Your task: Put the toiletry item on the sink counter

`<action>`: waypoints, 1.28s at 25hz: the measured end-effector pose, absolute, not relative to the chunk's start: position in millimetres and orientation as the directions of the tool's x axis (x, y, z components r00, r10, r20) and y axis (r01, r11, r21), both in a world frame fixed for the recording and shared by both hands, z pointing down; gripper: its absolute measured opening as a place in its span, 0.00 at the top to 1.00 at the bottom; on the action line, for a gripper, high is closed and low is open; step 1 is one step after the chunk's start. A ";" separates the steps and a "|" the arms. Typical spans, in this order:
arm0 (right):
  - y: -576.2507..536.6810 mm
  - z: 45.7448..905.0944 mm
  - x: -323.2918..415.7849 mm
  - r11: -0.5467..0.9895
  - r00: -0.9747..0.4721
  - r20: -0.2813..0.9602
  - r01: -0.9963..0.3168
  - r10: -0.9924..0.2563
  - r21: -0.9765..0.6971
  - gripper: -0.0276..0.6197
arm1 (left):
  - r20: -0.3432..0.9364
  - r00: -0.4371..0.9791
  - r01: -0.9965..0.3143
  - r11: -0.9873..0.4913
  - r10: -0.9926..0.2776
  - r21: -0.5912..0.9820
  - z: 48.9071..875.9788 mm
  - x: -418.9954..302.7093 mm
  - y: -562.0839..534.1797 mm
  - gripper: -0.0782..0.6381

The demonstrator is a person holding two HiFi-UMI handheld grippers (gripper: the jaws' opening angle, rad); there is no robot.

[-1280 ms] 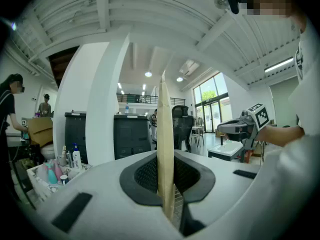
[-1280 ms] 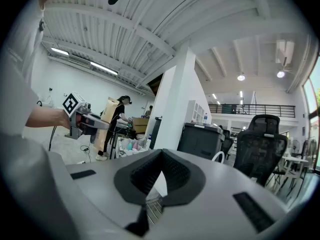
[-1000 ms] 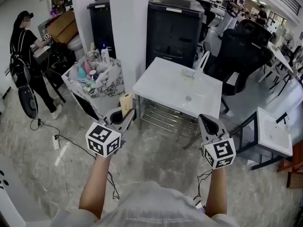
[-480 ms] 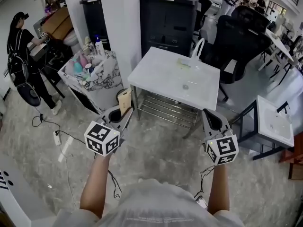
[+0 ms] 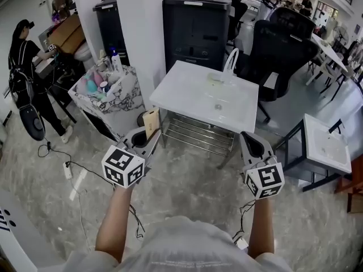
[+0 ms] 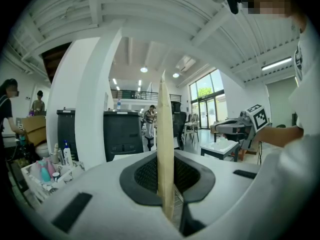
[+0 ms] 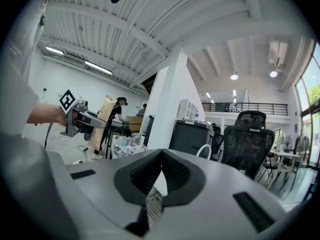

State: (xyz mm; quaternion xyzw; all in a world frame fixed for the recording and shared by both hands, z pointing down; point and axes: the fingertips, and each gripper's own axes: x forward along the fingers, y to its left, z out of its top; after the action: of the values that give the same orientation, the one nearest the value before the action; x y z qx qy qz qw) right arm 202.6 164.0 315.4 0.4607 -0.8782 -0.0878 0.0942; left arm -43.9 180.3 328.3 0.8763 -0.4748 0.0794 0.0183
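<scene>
Left gripper [image 5: 146,141] pinched flat beige toiletry item [image 5: 151,123], upright, well short of sink counter [image 5: 184,92] at my 12 o'clock. Right gripper [image 5: 250,144] jaws pressed together, empty. I judged pickup done; approach and placement left.

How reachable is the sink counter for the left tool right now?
Probably yes. The left tool, shut on a beige item, is just short of the counter at its near left corner, and nothing stands between them.
</scene>
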 end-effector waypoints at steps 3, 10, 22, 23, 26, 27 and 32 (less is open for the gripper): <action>166.0 317.1 202.1 0.551 -0.547 0.089 -0.801 -0.833 0.234 0.96 | 0.162 0.547 -0.827 -0.561 -0.821 -0.048 328.0 -44.4 181.7 0.85; 167.9 317.1 187.5 0.526 -0.520 0.088 -0.823 -0.850 0.214 0.96 | 0.165 0.564 -0.815 -0.578 -0.809 -0.045 331.0 -62.2 183.9 0.85; 161.4 333.1 142.4 0.493 -0.477 0.123 -0.847 -0.870 0.198 0.96 | 0.165 0.568 -0.818 -0.575 -0.806 0.007 349.3 -123.4 175.1 0.85; 155.9 334.9 139.6 0.495 -0.479 0.125 -0.847 -0.869 0.196 0.96 | 0.166 0.561 -0.824 -0.567 -0.811 0.010 350.3 -128.5 170.4 0.85; 136.5 341.4 134.3 0.507 -0.489 0.133 -0.841 -0.862 0.189 0.96 | 0.174 0.543 -0.836 -0.549 -0.821 0.019 354.4 -136.2 153.7 0.85; 128.7 344.8 133.3 0.513 -0.495 0.136 -0.838 -0.858 0.189 0.96 | 0.181 0.540 -0.838 -0.546 -0.822 0.021 357.4 -136.2 147.6 0.85; 68.7 364.5 132.7 0.528 -0.511 0.139 -0.833 -0.848 0.166 0.96 | 0.228 0.530 -0.839 -0.544 -0.817 0.002 375.2 -130.9 102.7 0.85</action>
State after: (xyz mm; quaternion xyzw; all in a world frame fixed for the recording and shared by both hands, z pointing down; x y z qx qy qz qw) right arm 132.7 68.7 364.5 0.4840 -0.8683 -0.0391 0.1016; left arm -130.9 102.7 375.2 0.8729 -0.4741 0.1005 0.0558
